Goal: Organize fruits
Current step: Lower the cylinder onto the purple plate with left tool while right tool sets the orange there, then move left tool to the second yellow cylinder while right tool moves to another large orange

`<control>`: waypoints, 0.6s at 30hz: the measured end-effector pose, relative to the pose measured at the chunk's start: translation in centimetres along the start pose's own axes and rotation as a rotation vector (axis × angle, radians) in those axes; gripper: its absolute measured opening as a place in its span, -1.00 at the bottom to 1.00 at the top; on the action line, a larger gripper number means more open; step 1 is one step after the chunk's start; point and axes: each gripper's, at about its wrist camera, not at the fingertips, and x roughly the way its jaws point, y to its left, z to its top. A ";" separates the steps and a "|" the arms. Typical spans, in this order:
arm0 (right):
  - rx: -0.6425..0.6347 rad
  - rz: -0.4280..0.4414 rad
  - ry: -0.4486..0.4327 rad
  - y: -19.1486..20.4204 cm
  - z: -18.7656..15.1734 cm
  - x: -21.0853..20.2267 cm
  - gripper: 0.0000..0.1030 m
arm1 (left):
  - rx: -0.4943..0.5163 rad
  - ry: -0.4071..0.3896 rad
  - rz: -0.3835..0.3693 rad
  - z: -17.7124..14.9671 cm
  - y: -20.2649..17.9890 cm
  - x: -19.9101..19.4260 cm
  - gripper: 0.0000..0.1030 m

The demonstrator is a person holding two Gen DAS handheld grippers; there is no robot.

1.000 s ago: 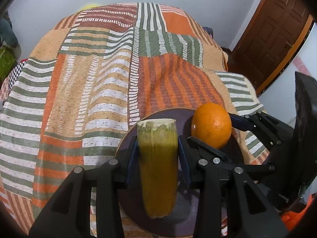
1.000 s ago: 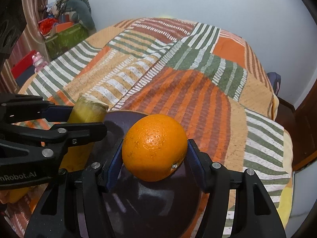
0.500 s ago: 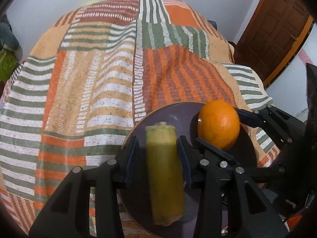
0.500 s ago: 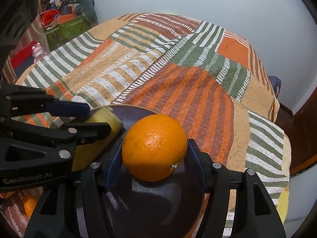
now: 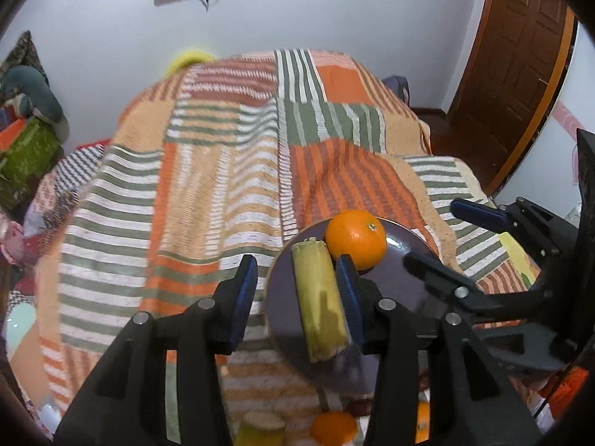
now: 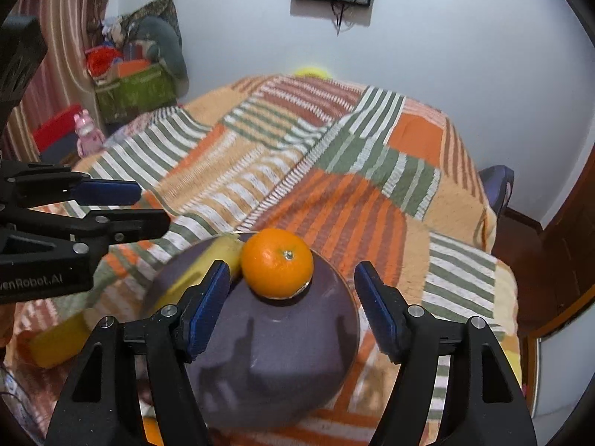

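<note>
A dark purple plate (image 5: 394, 297) (image 6: 297, 353) rests on the striped bedspread. On it lie an orange (image 5: 356, 239) (image 6: 277, 262) and, touching it, a yellow-green cylindrical fruit piece (image 5: 321, 297) (image 6: 219, 256). My left gripper (image 5: 296, 297) (image 6: 141, 208) hangs above the piece with its jaws opening; the pads do not press on it. The right gripper (image 6: 293, 310) (image 5: 429, 231) is also opening, and the orange sits free just beyond its fingertips.
More fruit lies near the bed's front edge: a second yellow piece (image 6: 55, 342) (image 5: 260, 431) and other oranges (image 5: 333, 431) (image 6: 152, 431). A green box (image 6: 137, 89) with clutter stands at the far left, a wooden door (image 5: 520, 55) at the right.
Both grippers let go and rose back from the plate. The yellow-green piece, held a second ago, now lies on the plate, and the orange sits released beside it.
</note>
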 end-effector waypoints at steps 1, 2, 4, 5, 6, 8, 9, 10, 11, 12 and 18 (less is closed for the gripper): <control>0.002 0.003 -0.010 0.1 0.0 -0.7 0.30 | 0.002 -0.012 0.005 -0.2 0.0 -0.8 -0.09; 0.003 0.004 -0.022 0.3 -0.2 -1.6 0.31 | 0.004 -0.025 0.011 -0.4 0.0 -1.6 -0.06; 0.005 0.003 -0.042 0.7 -0.5 -3.0 0.34 | 0.006 -0.051 0.020 -1.1 0.0 -3.4 0.00; 0.008 0.005 -0.051 0.9 -0.7 -3.6 0.36 | 0.005 -0.063 0.024 -1.5 0.1 -4.3 0.04; 0.012 0.008 -0.059 1.0 -1.0 -4.3 0.40 | 0.004 -0.071 0.027 -1.8 0.1 -5.0 0.09; 0.021 0.011 -0.073 1.2 -1.5 -5.3 0.42 | 0.004 -0.089 0.042 -2.6 0.2 -6.5 0.13; 0.024 0.012 -0.077 1.3 -1.7 -5.7 0.42 | 0.004 -0.097 0.046 -3.1 0.2 -7.2 0.16; 0.028 0.017 -0.079 1.5 -2.0 -6.0 0.43 | 0.002 -0.103 0.050 -3.6 0.3 -7.9 0.18; 0.033 0.022 -0.081 1.7 -2.4 -6.4 0.43 | -0.001 -0.107 0.054 -4.1 0.5 -8.5 0.23; 0.038 0.025 -0.083 1.8 -2.8 -6.7 0.43 | -0.005 -0.110 0.057 -4.6 0.6 -9.0 0.28; 0.049 0.061 -0.057 3.1 -4.7 -7.5 0.44 | -0.029 -0.066 0.061 -8.0 1.5 -9.5 0.35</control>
